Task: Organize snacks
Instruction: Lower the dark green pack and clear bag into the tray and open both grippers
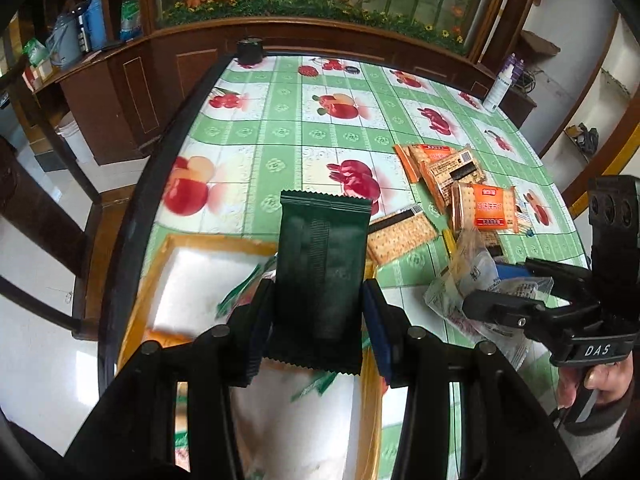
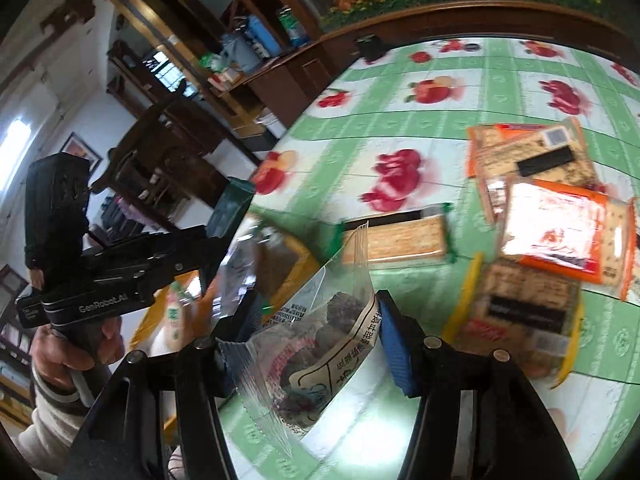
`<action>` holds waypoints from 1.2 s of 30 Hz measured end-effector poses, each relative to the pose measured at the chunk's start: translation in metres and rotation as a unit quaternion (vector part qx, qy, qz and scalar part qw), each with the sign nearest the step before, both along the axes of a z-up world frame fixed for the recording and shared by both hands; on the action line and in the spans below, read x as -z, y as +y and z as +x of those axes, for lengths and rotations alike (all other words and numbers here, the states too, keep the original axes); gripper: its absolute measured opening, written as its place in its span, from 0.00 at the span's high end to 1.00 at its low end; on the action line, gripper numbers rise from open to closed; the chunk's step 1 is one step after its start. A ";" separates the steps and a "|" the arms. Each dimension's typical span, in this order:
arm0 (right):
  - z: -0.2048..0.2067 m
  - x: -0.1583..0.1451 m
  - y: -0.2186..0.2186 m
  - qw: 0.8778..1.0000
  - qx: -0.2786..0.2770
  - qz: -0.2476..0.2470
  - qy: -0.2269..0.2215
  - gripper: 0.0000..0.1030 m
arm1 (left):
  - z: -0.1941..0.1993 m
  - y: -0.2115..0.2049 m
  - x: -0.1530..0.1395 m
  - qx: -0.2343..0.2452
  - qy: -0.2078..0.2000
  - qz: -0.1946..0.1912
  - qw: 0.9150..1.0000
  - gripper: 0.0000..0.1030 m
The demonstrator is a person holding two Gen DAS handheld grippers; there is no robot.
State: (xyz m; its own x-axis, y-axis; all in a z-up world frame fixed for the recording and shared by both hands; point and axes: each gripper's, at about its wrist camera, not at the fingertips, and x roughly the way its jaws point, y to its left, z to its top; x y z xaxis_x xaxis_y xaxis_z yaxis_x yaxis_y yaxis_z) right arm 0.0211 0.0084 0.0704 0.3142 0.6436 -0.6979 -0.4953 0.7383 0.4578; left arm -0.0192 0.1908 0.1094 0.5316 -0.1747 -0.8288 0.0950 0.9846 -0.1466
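Note:
My left gripper (image 1: 318,312) is shut on a dark green snack packet (image 1: 322,272) and holds it upright over a yellow-rimmed white tray (image 1: 160,268) at the table's near left. My right gripper (image 2: 318,332) is shut on a clear bag of dark round snacks (image 2: 320,332), lifted above the table; it also shows in the left wrist view (image 1: 472,276). Orange cracker packs (image 1: 486,206) and a plain cracker pack (image 1: 400,234) lie in a loose pile to the right of the tray. The left gripper with the green packet (image 2: 230,208) shows at the left of the right wrist view.
The table has a green checked cloth with fruit prints (image 1: 280,128). A white spray bottle (image 1: 498,90) stands at the far right edge and a dark pot (image 1: 249,50) at the far left edge. Wooden cabinets (image 1: 132,80) and a chair (image 1: 36,208) stand beyond the left edge.

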 end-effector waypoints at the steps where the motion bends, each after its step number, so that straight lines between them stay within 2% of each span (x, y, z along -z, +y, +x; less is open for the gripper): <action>1: -0.002 -0.004 0.004 1.000 -0.004 -0.001 -0.004 0.45 | -0.006 0.003 -0.002 -0.001 -0.003 0.001 1.000 0.55; 8: -0.016 -0.014 0.049 0.998 -0.056 0.004 -0.016 0.45 | -0.047 0.029 -0.002 -0.022 -0.011 -0.001 1.000 0.55; 16: -0.026 0.002 0.111 0.994 -0.106 -0.027 -0.012 0.45 | -0.085 0.057 0.008 -0.063 -0.018 0.012 0.998 0.55; 23: -0.042 0.023 0.141 0.989 -0.128 -0.074 -0.010 0.45 | -0.095 0.071 0.026 -0.097 -0.022 0.028 0.995 0.55; 28: -0.049 0.027 0.146 0.988 -0.138 -0.073 0.011 0.41 | -0.096 0.071 0.037 -0.104 -0.018 0.026 0.994 0.55; 31: -0.048 0.021 0.139 0.990 -0.131 -0.051 0.016 0.35 | -0.098 0.072 0.039 -0.112 -0.016 0.026 0.993 0.45; 33: -0.049 0.015 0.133 0.991 -0.125 -0.048 0.012 0.32 | -0.098 0.074 0.037 -0.119 -0.018 0.022 0.993 0.22; 36: -0.048 0.004 0.114 0.993 -0.108 -0.040 0.001 0.31 | -0.099 0.072 0.030 -0.123 -0.030 0.026 0.992 0.20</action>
